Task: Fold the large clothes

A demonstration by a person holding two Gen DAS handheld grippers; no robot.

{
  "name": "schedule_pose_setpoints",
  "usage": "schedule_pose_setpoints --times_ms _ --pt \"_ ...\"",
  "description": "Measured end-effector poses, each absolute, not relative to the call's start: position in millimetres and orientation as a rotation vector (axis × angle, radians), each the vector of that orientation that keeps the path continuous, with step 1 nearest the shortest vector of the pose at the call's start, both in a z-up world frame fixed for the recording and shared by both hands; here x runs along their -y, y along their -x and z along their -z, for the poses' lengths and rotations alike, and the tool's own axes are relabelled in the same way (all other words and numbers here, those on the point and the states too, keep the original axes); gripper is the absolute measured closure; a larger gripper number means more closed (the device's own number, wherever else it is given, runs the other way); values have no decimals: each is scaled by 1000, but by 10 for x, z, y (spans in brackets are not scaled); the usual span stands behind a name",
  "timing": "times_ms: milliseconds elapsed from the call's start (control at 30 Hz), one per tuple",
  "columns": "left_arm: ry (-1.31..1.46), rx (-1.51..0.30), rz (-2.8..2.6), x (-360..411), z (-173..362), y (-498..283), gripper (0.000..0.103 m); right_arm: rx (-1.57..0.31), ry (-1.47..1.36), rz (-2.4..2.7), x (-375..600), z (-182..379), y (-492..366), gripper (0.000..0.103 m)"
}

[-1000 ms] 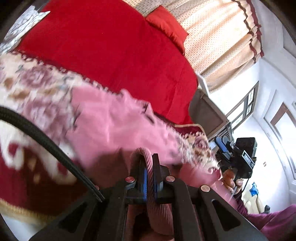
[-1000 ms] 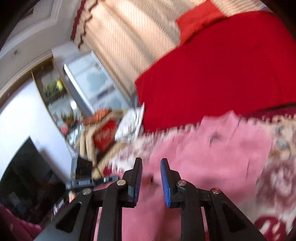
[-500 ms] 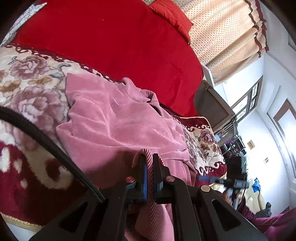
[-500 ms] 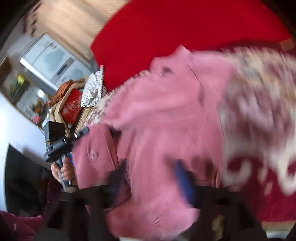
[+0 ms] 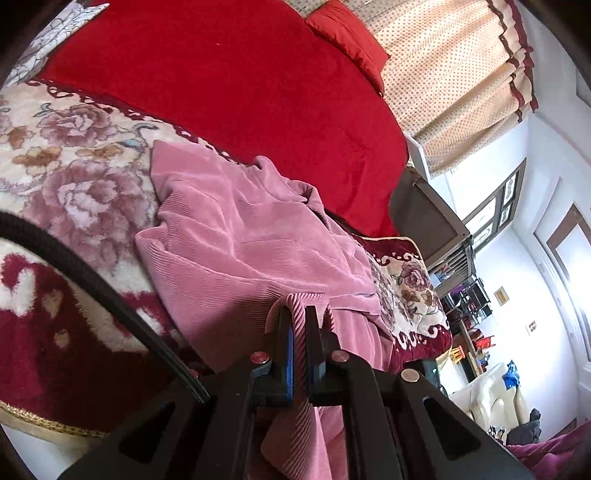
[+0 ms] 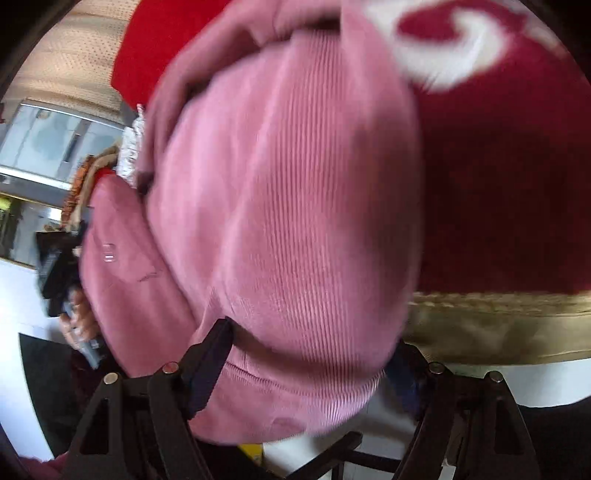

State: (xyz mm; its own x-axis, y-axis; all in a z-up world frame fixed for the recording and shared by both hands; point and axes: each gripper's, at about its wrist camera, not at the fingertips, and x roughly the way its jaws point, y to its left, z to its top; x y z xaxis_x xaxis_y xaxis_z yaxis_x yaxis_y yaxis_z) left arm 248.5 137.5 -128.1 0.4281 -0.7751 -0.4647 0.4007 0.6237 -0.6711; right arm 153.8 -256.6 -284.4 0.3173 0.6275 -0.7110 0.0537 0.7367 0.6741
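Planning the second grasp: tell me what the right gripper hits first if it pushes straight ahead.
The right gripper, jaws spread wide, would most likely meet the pink corduroy garment bulging right before its fingers; the blur leaves the remaining gap unclear.

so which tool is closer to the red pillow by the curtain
Left, as far as I can tell. The left tool faces the red pillow across the bed; the right tool, open around the pink ribbed garment, shows no pillow.

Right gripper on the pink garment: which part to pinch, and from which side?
Take the pink garment at the rounded hem edge hanging over the front edge of the floral blanket, coming straight in from the front. That edge bulges between the right gripper fingers, which stand spread wide either side. The left gripper already pinches a ribbed edge, so this is likely the matching hold.
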Motion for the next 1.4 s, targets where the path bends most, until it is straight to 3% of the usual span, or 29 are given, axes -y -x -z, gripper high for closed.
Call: schedule_pose_setpoints --times_ms 100,133,167,200,333,567,733,833,967,1167,1267,1300,1333,1367,1400 --pt "512 -846 766 -1421 1303 -2484 98 -1170 -688 -446 2501 2892 -1523 26" --pt "512 -846 764 -1433 1306 -2481 98 -1168 -687 -475 2485 2875 -1501 41" --pt "514 -846 764 -1445 1311 -2478 98 -1171 -672 -517 2434 2819 -1474 65" --pt "516 -844 764 -1460 1309 -2471 98 -1159 -655 -526 2405 2755 -1448 71" --pt "539 -821 772 -1530 1263 -2442 98 -1071 -660 -606 2319 2366 -1379 81" --pt "684 -697 794 -1804 989 -2511 98 -772 -659 -695 2389 1389 -1674 85" --pt "770 -512 680 -2132 557 -2705 98 -565 -787 -615 2880 955 -2184 85" --pt "825 -489 555 -2164 496 -3003 98 -543 -933 -537 3241 1014 -2637 85" --pt "903 -465 364 -2033 739 -3470 98 -660 -1165 -437 3549 1538 -3293 81" --pt "996 -618 331 -1826 1279 -3999 98 -735 -1344 -407 3642 2125 -3651 78" --pt "975 -654 269 -1801 1318 -4032 83 -751 -1379 -428 3680 2148 -3708 76" --pt "967 -670 251 -1808 1338 -4031 73 -755 -1373 -437 3650 2138 -3729 75" --pt "971 -679 241 -1808 1355 -4015 67 -755 -1371 -446 3583 2116 -3727 68" --pt "981 -682 240 -1817 1369 -3999 67 -753 -1372 -462 3599 2091 -3708 44" --pt "992 -687 238 -1829 1394 -4003 64 -741 -1368 -491 3566 2053 -3707 31"
